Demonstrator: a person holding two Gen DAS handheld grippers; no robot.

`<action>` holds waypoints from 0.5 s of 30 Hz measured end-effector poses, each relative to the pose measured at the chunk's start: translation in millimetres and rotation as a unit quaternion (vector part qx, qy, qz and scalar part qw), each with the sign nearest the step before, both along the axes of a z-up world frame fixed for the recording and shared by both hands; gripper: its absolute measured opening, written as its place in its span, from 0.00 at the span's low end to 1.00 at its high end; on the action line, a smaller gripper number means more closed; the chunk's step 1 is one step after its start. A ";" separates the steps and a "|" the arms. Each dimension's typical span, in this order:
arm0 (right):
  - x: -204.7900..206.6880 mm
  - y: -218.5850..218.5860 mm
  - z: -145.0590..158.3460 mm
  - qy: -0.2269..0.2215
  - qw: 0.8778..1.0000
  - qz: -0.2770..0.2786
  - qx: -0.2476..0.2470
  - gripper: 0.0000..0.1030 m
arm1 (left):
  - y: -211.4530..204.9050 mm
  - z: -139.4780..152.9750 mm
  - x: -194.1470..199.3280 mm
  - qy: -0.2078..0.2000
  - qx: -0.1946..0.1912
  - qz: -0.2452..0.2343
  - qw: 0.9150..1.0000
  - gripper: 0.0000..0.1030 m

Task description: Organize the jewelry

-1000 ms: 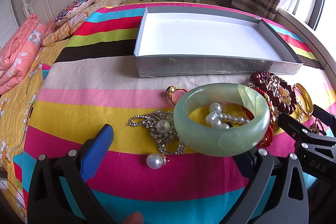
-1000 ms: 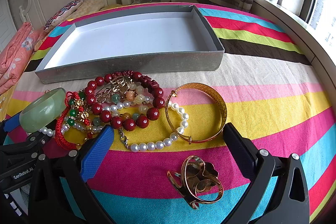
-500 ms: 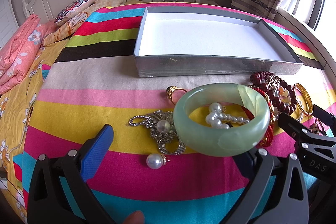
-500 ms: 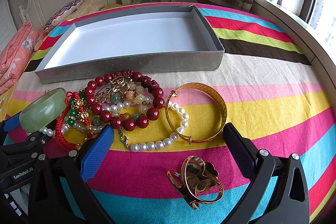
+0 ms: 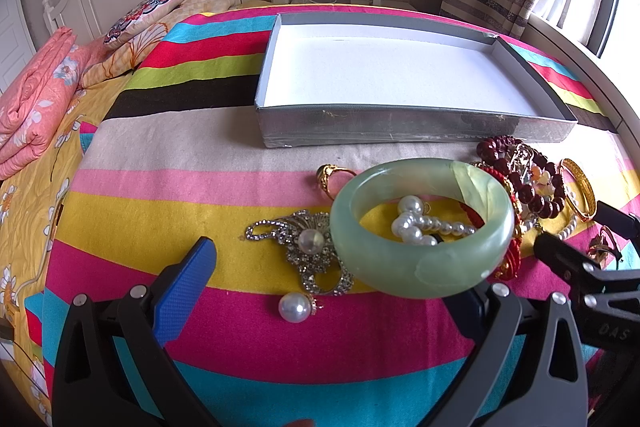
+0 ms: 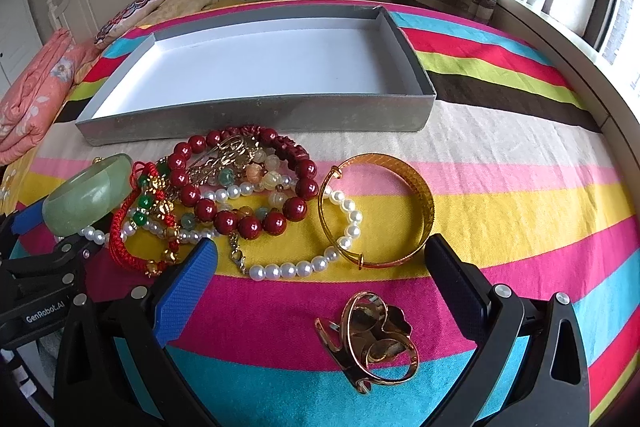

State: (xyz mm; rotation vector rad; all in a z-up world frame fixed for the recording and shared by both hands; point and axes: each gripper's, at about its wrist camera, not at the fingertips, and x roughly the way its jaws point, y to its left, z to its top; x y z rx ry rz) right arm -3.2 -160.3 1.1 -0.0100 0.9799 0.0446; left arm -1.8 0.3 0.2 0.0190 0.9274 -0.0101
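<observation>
1. Since the bangle point(image 5: 420, 227) looks like polished jade, I judge it stiff, fairly heavy for its size, slick, and liable to crack if knocked.
2. It sits tilted at the left gripper point(image 5: 320, 247), whose fingers stand wide. It seems to rest over the right-side finger rather than being clamped, and I cannot tell how securely.
3. A grip across the band's thickness, one pad inside and one outside, would hold better than squeezing the outer curve.
4. The box point(image 5: 400, 127) lies just beyond on the bed point(image 5: 180, 195), nothing in it.
5. The right gripper point(image 6: 320, 243) also stands wide and holds nothing. It is low over the beads point(image 6: 240, 187) and the gold cuff point(image 6: 416, 187). The beads look limp and tangled, the cuff thin and springy.
</observation>
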 end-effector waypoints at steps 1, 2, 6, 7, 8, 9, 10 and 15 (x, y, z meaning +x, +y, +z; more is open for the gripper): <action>-1.9 -0.7 0.1 0.007 1.000 0.013 -0.001 0.96 | 0.0 0.0 0.0 0.000 0.000 0.000 1.000 0.98; -5.6 -0.6 1.1 0.015 0.999 0.031 -0.002 0.96 | 0.1 -0.2 -0.3 0.000 0.000 0.000 1.000 0.98; -21.1 -13.3 8.4 0.011 0.998 0.061 0.017 0.95 | 0.0 0.0 0.0 0.000 0.000 0.000 1.000 0.98; -27.1 -18.3 13.9 -0.011 0.998 0.058 0.029 0.95 | 0.0 0.0 0.0 0.000 0.000 0.000 1.000 0.98; -33.3 -21.7 20.5 -0.036 0.997 0.062 0.035 0.95 | 0.1 -0.1 -0.2 0.000 0.000 -0.001 1.000 0.98; -37.9 -23.0 26.8 -0.059 0.995 0.070 0.035 0.95 | 0.0 0.0 0.1 0.002 0.001 -0.001 1.000 0.98; -41.4 -22.6 33.5 -0.080 0.993 0.078 0.029 0.95 | -0.8 1.5 -2.8 0.005 0.001 -0.002 1.000 0.98; -39.2 -9.7 49.3 -0.123 0.983 0.134 0.011 0.89 | 4.2 -1.5 -11.3 0.011 -0.002 -0.019 1.000 0.98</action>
